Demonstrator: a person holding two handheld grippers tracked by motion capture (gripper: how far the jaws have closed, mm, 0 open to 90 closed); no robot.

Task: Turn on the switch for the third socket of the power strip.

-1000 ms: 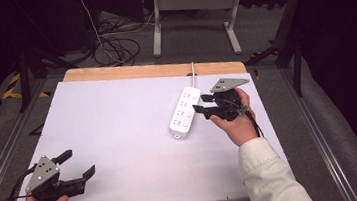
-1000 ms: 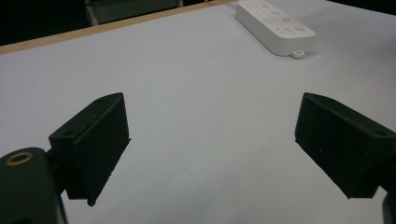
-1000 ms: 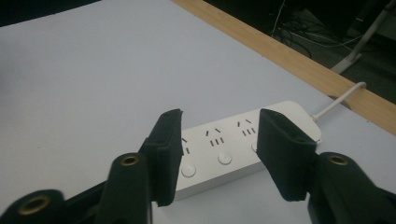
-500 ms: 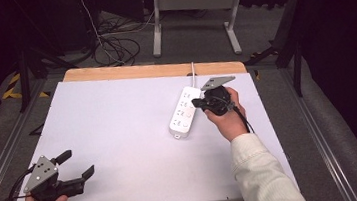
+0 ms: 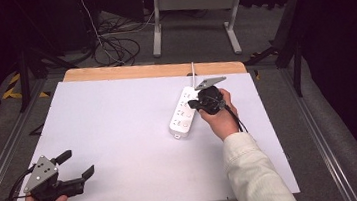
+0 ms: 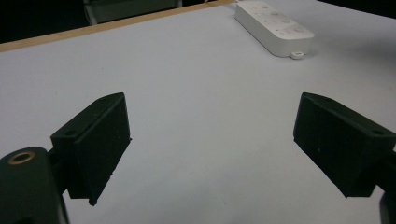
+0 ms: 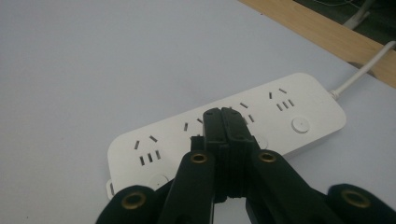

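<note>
High view: the right gripper has dropped onto the power strip at the tabletop's far right — fingers just pressed together, nothing between, likely aiming for a switch; left gripper fingers apart.

One white power strip is lying on the table, trailing one white cable. Four socket groups are showing on its face, and three round buttons are visible beside them. Two grippers are working: the left gripper and the right gripper. Two hands are holding them.
</note>
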